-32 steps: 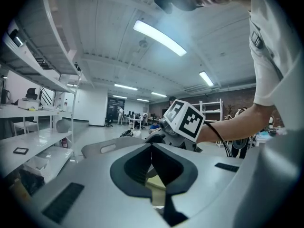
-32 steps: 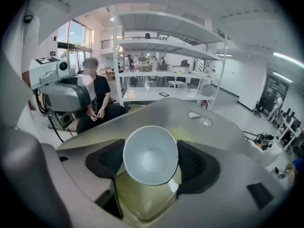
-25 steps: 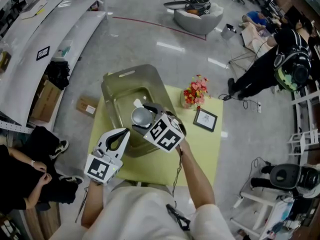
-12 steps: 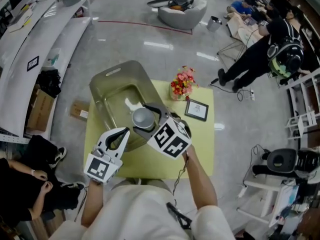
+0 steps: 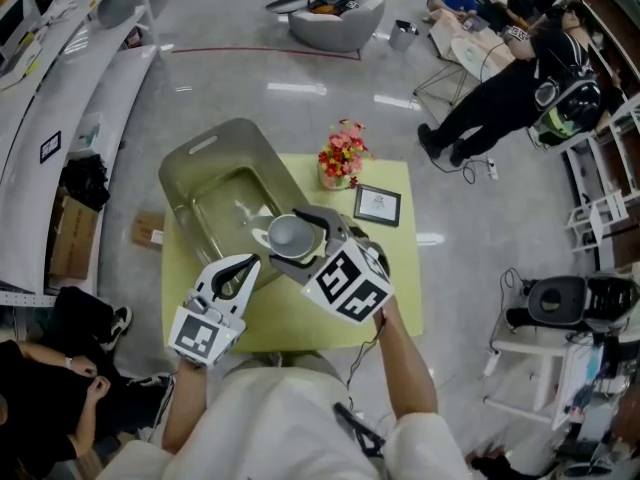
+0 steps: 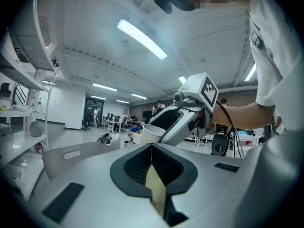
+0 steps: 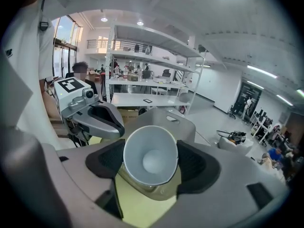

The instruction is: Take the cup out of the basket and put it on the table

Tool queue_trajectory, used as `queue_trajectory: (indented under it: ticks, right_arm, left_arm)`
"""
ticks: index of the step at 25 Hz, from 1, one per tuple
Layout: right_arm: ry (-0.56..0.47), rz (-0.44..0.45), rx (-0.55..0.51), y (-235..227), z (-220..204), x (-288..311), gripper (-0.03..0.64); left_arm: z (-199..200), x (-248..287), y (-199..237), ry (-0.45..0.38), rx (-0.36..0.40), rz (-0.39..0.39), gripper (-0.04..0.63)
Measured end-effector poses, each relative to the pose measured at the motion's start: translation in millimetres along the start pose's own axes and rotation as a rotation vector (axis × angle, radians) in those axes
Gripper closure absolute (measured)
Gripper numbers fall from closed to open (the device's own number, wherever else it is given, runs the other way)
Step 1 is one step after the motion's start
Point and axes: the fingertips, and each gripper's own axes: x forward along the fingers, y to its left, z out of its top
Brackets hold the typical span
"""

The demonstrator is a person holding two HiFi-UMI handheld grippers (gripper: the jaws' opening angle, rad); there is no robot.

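A white cup (image 5: 291, 236) is held by my right gripper (image 5: 303, 230), whose jaws are shut on its sides. It hangs tilted above the near right edge of the grey-green basket (image 5: 205, 173), where the basket meets the yellow-green table (image 5: 398, 268). In the right gripper view the cup (image 7: 150, 155) points its open mouth at the camera between the dark pads (image 7: 197, 164). My left gripper (image 5: 246, 263) hovers at the basket's near side, shut and holding nothing. In the left gripper view its jaws (image 6: 152, 148) meet in a seam, and the cup (image 6: 151, 132) shows ahead.
A pot of red flowers (image 5: 340, 158) and a small picture frame (image 5: 378, 204) stand on the table's far side. A cardboard box (image 5: 148, 230) lies on the floor to the left. White shelving (image 5: 60, 88) lines the left, and a person in black (image 5: 500, 78) stands at the far right.
My right gripper has carried the cup rightward, from over the basket's middle to above its right edge. The cup's open mouth now shows from above. The left gripper has stayed put.
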Motion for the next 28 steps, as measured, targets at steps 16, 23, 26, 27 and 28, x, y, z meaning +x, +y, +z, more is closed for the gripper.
queue_trajectory:
  ticks: [16, 23, 26, 27, 28]
  right_arm:
    - [-0.013, -0.114, 0.069, -7, -26, -59, 0.268]
    - [0.006, -0.157, 0.13, -4, -61, -73, 0.268]
    - [0.021, -0.168, 0.155, -2, -78, -73, 0.268]
    - [0.028, -0.17, 0.163, -1, -84, -73, 0.268]
    - [0.034, -0.172, 0.172, 1, -91, -73, 0.268]
  left_arm:
    - [5, 24, -36, -0.004, 0.014, -0.111, 0.586]
    - [3, 34, -62, -0.003, 0.018, -0.178, 0.586]
    - [2, 39, -72, 0.0, 0.015, -0.203, 0.586]
    - [2, 40, -76, -0.001, 0.017, -0.212, 0.586]
    - [2, 41, -80, -0.003, 0.017, -0.221, 0.586]
